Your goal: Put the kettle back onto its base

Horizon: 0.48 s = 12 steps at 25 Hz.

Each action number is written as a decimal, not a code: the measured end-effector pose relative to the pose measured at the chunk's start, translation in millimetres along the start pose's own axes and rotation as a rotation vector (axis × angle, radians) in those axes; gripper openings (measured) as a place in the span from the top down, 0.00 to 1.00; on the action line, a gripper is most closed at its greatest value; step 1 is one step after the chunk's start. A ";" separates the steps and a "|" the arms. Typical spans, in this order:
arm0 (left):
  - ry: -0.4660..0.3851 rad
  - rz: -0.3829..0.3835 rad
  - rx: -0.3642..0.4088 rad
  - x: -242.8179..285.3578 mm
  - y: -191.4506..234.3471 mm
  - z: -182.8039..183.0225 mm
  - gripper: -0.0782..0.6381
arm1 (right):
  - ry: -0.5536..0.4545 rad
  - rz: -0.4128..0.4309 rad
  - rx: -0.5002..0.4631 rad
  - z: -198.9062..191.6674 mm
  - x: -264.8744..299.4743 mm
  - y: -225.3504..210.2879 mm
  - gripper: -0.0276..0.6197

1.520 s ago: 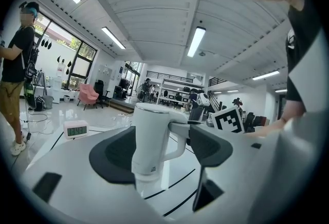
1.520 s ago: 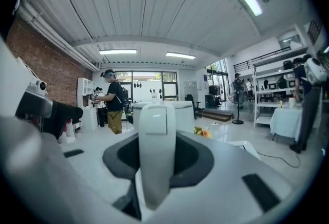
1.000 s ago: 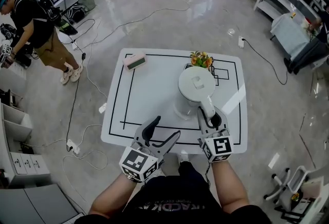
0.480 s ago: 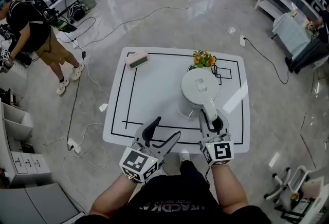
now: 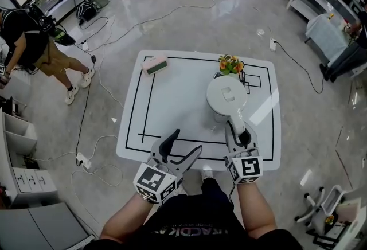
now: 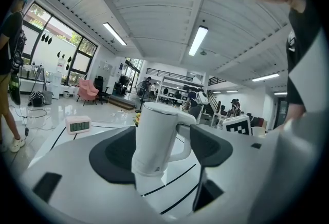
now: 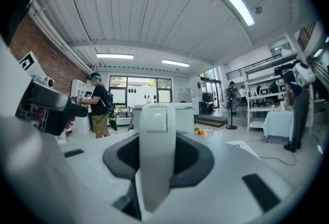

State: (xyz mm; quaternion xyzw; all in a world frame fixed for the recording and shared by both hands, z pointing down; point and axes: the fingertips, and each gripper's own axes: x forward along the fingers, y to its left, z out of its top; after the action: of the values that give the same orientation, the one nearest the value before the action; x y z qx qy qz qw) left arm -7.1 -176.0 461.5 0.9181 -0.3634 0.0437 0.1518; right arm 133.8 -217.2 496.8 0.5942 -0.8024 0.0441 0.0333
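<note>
Kettle: white, lid shut, upright [image 5: 225, 96], over the 2 o'clock part of the desk [image 5: 166, 105], with its handle [image 5: 235, 124] running back toward 5 o'clock.
Right gripper: at the desk's 5 o'clock edge [image 5: 242, 139], jaws closed on the handle, which fills the gap between the pads in the right gripper view.
Left gripper: at the 6 o'clock edge [image 5: 186, 141], jaws apart with nothing between them, well apart from the kettle, which it only looks toward.
Base: not made out in any view; it may lie hidden beneath the kettle body.
Contact: whether the kettle hangs just above the desk or touches something below cannot be told from these views.
Desk: white with black lines; pink clock [image 5: 155, 64] at 11 o'clock, flowers [image 5: 230, 63] at 1 o'clock, just beyond the kettle.
Done: the grip on the handle looks secure and the kettle is in hand.
Left to do: by the look of it, line the kettle up over its base, set it down squarely and open the right jaws.
Beyond: a person [image 5: 34, 42] stands on the floor at 10 o'clock among trailing cables.
</note>
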 end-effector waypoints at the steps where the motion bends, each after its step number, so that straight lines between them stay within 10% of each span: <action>1: 0.000 0.001 0.000 -0.9 1.1 0.3 0.43 | -0.001 0.003 0.001 0.1 0.1 0.8 0.77; 12: -0.010 -0.019 -0.005 -3.9 1.4 1.2 0.43 | 0.022 -0.014 -0.011 -5.1 0.7 6.6 0.77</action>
State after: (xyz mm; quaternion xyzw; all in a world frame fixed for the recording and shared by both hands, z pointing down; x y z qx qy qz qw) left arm -11.0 -174.8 459.9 0.9214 -0.3557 0.0367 0.1525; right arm 127.3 -215.4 501.7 0.5991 -0.7981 0.0457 0.0457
